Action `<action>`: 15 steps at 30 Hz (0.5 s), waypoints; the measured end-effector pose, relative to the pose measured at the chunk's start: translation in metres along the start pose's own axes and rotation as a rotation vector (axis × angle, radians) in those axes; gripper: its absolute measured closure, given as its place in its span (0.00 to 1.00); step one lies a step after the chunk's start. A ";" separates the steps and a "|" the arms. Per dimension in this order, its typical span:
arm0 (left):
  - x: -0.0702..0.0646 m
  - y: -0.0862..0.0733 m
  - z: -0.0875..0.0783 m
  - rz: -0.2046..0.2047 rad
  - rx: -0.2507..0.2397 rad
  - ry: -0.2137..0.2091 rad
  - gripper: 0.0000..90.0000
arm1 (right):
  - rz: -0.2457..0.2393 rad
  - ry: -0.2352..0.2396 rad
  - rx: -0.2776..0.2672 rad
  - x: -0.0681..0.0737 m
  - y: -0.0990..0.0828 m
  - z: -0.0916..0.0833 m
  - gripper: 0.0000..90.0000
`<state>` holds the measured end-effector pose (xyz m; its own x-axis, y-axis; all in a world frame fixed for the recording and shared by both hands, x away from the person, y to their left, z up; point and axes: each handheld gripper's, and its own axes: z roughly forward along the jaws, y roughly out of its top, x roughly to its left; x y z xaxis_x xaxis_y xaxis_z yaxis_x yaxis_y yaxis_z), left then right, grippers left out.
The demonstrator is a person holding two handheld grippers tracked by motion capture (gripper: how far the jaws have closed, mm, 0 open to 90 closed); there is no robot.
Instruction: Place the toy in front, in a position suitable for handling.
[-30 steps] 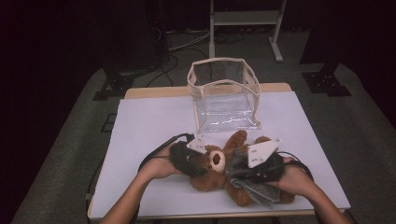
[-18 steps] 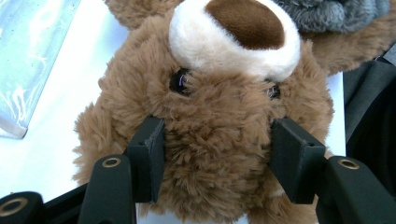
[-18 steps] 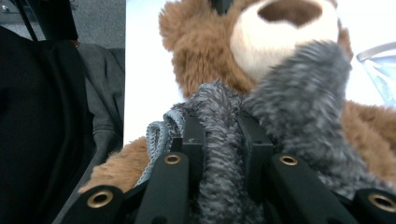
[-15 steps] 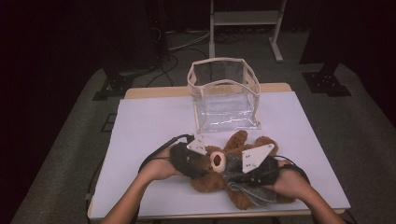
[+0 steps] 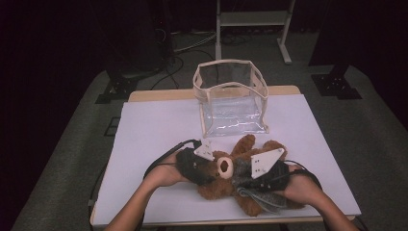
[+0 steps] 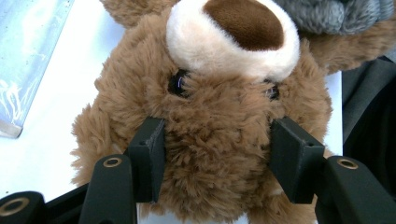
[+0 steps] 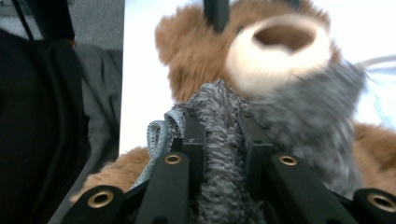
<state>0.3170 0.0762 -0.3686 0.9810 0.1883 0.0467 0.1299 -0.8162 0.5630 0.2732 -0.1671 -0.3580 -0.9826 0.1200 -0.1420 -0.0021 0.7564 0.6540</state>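
A brown teddy bear (image 5: pixel 219 187) lies on its back near the front of the white table (image 5: pixel 159 130), with a grey knitted scarf (image 5: pixel 262 199) at its neck. My left gripper (image 5: pixel 211 168) comes in from the left. In the left gripper view its jaws (image 6: pixel 217 140) press into the fur on both sides of the bear's head (image 6: pixel 219 93), just under the eyes. My right gripper (image 5: pixel 245 177) reaches in from the right. In the right gripper view its jaws (image 7: pixel 222 135) are shut on a fold of the scarf (image 7: pixel 224 177), below the cream muzzle (image 7: pixel 275 51).
An open clear plastic bag with beige trim (image 5: pixel 233 101) stands upright just behind the bear, and its wall shows in the left gripper view (image 6: pixel 28 56). A metal stand (image 5: pixel 252 19) and cables lie on the floor beyond the table. The table's front edge is close under both hands.
My right gripper has shifted slightly toward the near edge with the scarf still in it. The left gripper and the bear's head have stayed put.
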 end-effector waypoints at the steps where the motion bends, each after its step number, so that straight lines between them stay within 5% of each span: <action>1: -0.001 0.001 0.000 0.003 0.005 0.002 0.47 | -0.007 -0.003 -0.013 -0.002 0.004 0.000 0.84; 8: 0.000 -0.004 0.000 0.000 -0.001 -0.011 0.47 | 0.000 0.015 0.008 -0.010 0.004 0.009 0.84; 15: 0.000 -0.002 0.000 0.002 0.011 -0.014 0.47 | 0.039 -0.050 0.002 -0.021 -0.007 -0.020 0.84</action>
<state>0.3169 0.0779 -0.3698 0.9832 0.1792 0.0359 0.1298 -0.8227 0.5535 0.2897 -0.1882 -0.3448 -0.9715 0.1811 -0.1530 0.0365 0.7521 0.6580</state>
